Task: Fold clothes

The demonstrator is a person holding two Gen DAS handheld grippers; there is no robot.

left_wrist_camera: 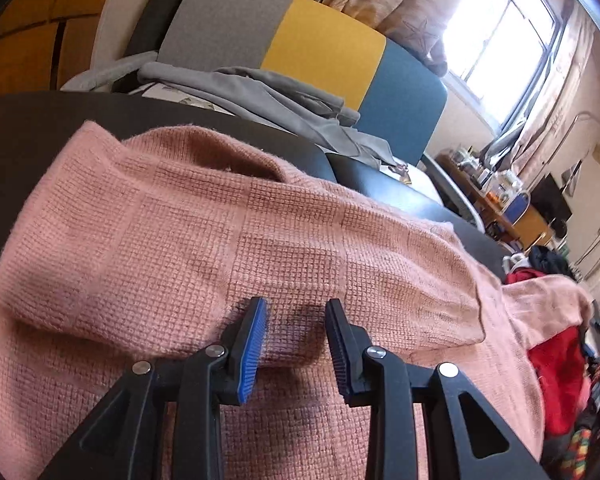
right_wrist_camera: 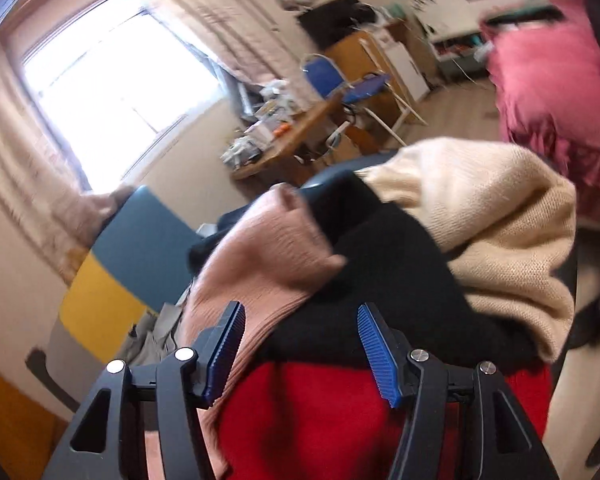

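Above the pink knitted sweater [left_wrist_camera: 228, 232] the left gripper [left_wrist_camera: 296, 344] stands half open and empty, and beside it, over the clothes pile [right_wrist_camera: 380, 280], the right gripper [right_wrist_camera: 300, 352] is wide open, holding nothing.

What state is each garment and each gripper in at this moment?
Pink sweater: spread over the dark surface, partly folded, not gripped.
Grey garment: lying crumpled behind, unfolded.
Red garment: in the heap, unfolded.
Black garment: in the heap, unfolded.
Cream sweater: bunched on the heap, unfolded.
Left gripper: open, empty, over the pink sweater.
Right gripper: open, empty, over the heap.
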